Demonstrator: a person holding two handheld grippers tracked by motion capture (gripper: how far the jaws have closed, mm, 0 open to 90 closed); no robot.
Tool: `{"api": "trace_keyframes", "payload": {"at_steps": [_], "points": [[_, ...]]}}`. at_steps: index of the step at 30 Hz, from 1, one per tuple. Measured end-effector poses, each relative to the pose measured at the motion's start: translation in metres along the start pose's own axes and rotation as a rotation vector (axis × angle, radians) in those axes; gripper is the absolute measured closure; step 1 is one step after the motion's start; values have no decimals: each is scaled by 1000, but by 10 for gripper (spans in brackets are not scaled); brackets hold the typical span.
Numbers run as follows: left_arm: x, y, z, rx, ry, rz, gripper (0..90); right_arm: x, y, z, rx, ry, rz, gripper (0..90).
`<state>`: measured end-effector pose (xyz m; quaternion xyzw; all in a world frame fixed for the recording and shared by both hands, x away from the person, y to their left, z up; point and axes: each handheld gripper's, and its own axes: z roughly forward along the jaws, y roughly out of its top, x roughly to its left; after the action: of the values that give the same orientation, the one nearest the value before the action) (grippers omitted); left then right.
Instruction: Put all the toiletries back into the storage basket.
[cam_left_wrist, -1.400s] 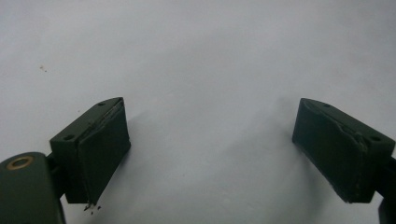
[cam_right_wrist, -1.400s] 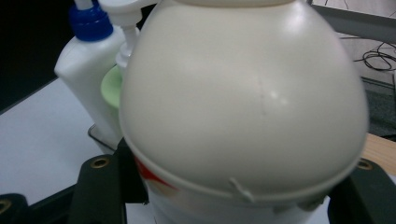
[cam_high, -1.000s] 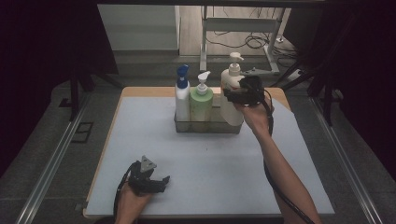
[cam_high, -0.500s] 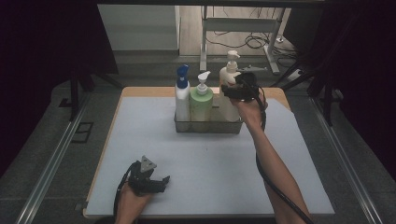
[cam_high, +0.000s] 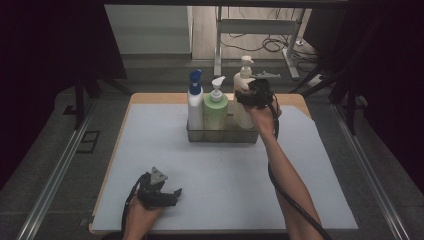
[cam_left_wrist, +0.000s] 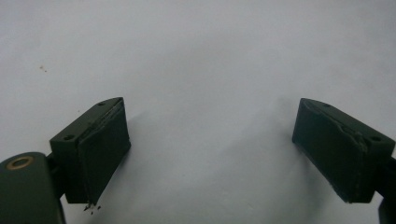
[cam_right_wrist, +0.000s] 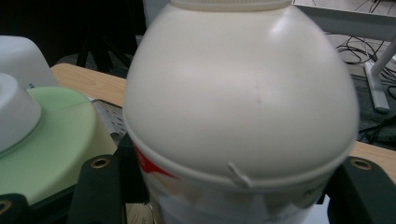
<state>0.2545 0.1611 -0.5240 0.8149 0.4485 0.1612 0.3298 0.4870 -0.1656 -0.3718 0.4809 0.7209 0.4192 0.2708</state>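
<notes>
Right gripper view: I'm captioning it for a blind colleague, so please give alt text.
A cream pump bottle stands close up between the right gripper's two black jaws, which sit against its sides. A green bottle stands beside it at left, with the wooden table edge behind.

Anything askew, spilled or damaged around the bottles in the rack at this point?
Nothing stands out. All three pump bottles stand upright in the rack: white with blue top, green, cream. The right gripper clasps the cream bottle; no spill on the mat.

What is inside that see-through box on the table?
Three pump bottles stand in the clear box: a white bottle with a blue top, a green bottle and a cream bottle, which the right gripper partly hides.
</notes>
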Motion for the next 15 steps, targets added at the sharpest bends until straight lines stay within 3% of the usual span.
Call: {"api": "trace_keyframes", "payload": {"at_steps": [15], "points": [[0, 0, 0, 0, 0, -1, 106, 3, -22, 10, 18, 7, -10, 368]]}}
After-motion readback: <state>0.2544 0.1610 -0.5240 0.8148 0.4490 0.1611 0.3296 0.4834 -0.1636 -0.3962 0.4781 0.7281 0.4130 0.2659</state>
